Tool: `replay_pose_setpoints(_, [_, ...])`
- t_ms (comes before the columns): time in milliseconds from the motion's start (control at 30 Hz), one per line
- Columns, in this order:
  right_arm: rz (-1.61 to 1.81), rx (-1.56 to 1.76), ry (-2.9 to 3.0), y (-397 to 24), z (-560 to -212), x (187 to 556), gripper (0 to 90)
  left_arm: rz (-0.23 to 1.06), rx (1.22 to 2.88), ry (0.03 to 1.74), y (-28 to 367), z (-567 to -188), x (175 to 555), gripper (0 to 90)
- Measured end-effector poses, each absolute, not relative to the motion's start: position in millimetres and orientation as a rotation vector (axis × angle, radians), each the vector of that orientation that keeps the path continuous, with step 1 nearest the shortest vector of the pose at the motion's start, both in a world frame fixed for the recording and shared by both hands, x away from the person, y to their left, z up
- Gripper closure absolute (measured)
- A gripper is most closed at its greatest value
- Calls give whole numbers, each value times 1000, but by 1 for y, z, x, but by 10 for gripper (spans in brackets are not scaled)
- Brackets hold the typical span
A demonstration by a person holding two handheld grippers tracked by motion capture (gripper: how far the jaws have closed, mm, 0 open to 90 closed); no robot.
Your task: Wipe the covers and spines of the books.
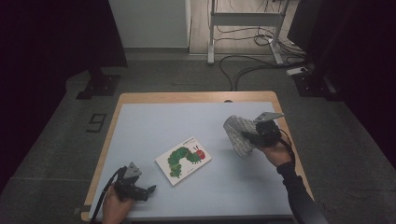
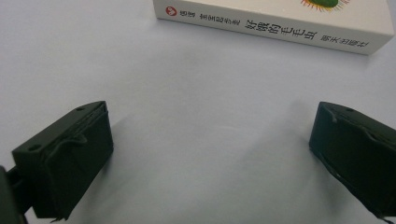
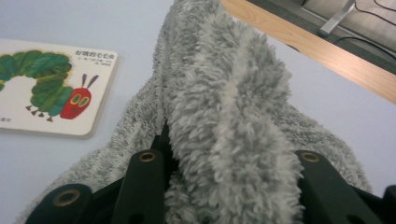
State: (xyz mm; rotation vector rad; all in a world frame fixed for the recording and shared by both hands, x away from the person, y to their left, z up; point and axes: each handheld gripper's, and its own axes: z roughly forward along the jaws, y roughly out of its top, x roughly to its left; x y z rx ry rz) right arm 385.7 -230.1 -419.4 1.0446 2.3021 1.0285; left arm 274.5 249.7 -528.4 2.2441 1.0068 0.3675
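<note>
Pale blue tabletop point(image 1: 154, 121): at right of frame we see the right gripper point(image 1: 248, 136) clamping a grey fluffy towel point(image 1: 239, 135), seemingly lifted; lower left, left gripper point(image 1: 150, 189) open beside a caterpillar book point(image 1: 183, 159).

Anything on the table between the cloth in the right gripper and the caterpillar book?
Nothing visible. The right gripper is shut on the grey fluffy cloth, and bare blue table lies between it and the book. The left gripper rests open near the table's front edge, short of the book and off that path.
</note>
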Motion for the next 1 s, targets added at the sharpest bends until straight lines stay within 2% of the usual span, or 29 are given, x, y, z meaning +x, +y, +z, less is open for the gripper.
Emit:
replay_pose_setpoints(533, [1004,1092,2294,-249,-442,377,607,365,2245,1007,250,-528,274,0])
replay_pose_setpoints(1000, [984,1140,2313,-252,-486,371,596,367,2243,1008,250,-528,274,0])
